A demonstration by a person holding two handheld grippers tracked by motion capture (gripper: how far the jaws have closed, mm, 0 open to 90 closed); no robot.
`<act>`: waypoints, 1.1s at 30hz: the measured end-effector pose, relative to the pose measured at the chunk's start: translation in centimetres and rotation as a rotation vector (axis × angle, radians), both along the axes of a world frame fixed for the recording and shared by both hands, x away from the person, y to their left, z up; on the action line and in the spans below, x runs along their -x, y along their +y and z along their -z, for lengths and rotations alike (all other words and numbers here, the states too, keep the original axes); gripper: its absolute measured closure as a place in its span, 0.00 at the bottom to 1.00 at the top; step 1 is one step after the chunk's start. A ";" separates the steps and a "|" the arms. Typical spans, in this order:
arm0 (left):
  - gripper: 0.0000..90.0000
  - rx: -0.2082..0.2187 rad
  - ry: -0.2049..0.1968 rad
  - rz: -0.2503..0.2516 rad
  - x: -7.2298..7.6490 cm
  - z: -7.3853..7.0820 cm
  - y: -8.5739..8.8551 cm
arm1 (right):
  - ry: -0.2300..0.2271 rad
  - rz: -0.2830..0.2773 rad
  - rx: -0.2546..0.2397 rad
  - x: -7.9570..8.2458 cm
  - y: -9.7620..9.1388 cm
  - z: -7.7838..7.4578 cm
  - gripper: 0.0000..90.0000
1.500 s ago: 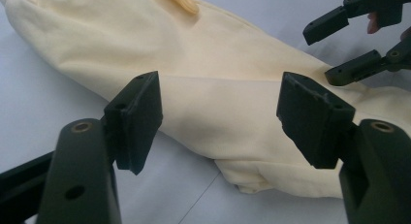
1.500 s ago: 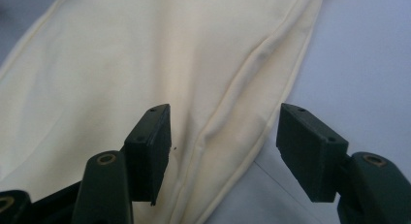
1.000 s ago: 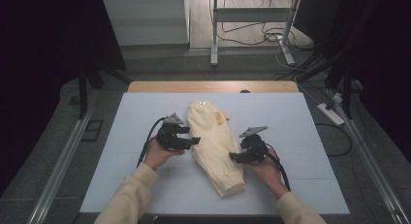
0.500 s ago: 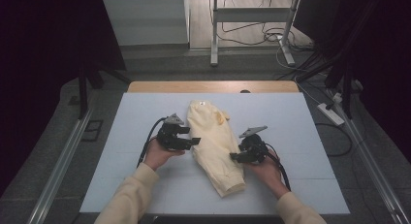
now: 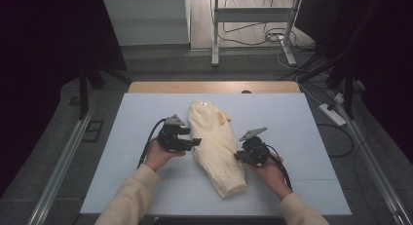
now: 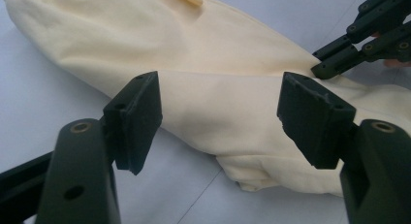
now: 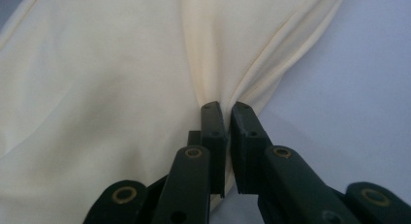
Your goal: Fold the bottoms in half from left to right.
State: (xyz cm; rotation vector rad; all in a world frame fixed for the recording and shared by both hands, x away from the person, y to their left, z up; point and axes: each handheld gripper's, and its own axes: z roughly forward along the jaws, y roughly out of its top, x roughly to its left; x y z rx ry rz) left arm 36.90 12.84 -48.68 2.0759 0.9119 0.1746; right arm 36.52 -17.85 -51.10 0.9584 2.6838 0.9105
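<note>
A cream-yellow garment (image 5: 214,137) lies folded lengthwise on the pale blue table top (image 5: 302,132), slanting from far centre toward the near edge. My left gripper (image 5: 195,142) is at its left side. In the left gripper view its jaws (image 6: 220,117) stand open, level with the cloth (image 6: 218,64) and not pressing it. My right gripper (image 5: 237,157) is at the garment's right edge. Its jaws (image 7: 225,112) have just been closing and now pinch a gathered fold of the fabric (image 7: 97,88). The right gripper's tips (image 6: 334,64) also show in the left gripper view, on the cloth.
A wooden table edge (image 5: 214,86) runs along the far side. On the floor to the right lie a power strip (image 5: 332,114) and cables. A metal stand (image 5: 214,35) is behind the table. Bare table top lies on both sides of the garment.
Both hands have kept their places. The right gripper's jaws have drawn together on the garment's right edge. The garment lies as it did.
</note>
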 end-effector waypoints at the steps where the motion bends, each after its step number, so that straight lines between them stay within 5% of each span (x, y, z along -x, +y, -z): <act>1: 0.36 0.001 0.001 -0.001 0.0 0.0 0.0 | 0.002 -0.003 0.001 0.1 0.0 0.0 0.94; 33: 0.36 0.015 -0.008 -0.006 0.1 -0.3 0.5 | 0.020 -0.070 -0.007 4.7 -0.3 -0.6 0.95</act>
